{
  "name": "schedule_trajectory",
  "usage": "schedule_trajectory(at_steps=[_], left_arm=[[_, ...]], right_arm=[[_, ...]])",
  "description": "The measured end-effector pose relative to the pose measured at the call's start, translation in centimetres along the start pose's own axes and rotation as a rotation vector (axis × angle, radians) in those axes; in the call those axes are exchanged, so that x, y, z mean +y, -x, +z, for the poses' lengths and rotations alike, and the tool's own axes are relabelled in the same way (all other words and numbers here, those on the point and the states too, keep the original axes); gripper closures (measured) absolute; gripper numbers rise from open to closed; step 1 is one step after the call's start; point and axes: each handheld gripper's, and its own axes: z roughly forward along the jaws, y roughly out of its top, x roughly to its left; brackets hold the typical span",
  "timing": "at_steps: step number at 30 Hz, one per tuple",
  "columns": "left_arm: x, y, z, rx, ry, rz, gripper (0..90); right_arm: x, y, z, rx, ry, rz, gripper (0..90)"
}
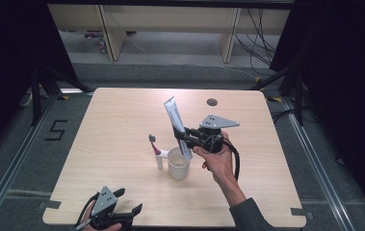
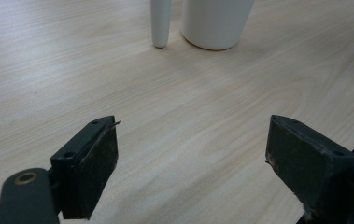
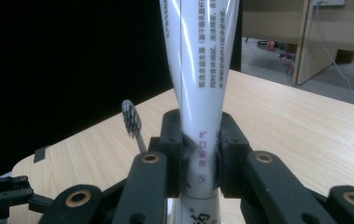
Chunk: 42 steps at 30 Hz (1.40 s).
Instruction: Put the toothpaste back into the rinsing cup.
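- Pale wood-grain table [image 1: 122, 125] has plenty of bare top on the left, far and right sides; the things sit a bit right of its middle, well in from every edge.
- Long white toothpaste tube [image 1: 177, 126] stands almost upright: flat crimped end up and leaning to the far left, lower end down inside the white plastic cup [image 1: 178, 164].
- Right gripper [image 1: 186, 136] comes in from the right, with its jaws pinched tight on the tube's lower part just above the cup rim; in the right gripper view the tube [image 3: 198, 93] runs straight up between them.
- White toothbrush [image 1: 156, 151] leans against the cup's left side, bristle head up.
- Left gripper [image 1: 128, 204] sits at the near edge, left of the cup and well apart from it, jaws spread wide with nothing between them.
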Motion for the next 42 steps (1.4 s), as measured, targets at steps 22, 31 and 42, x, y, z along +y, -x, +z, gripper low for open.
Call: schedule_trajectory(at_steps=[22, 31, 42], left_arm=[[0.0, 0.2, 0.0, -0.003, -0.007, 0.01, 16.5], [-0.1, 0.4, 0.2, -0.009, -0.015, 0.014, 16.5], [0.0, 0.5, 0.0, -0.002, -0.018, 0.024, 16.5]], right_arm=[[-3.5, 0.2, 2.5, -0.004, -0.014, 0.016, 76.3], [-4.8, 0.1, 3.1, -0.007, -0.041, 0.003, 76.2], [-5.7, -0.2, 2.9, -0.019, -0.068, 0.003, 75.8]])
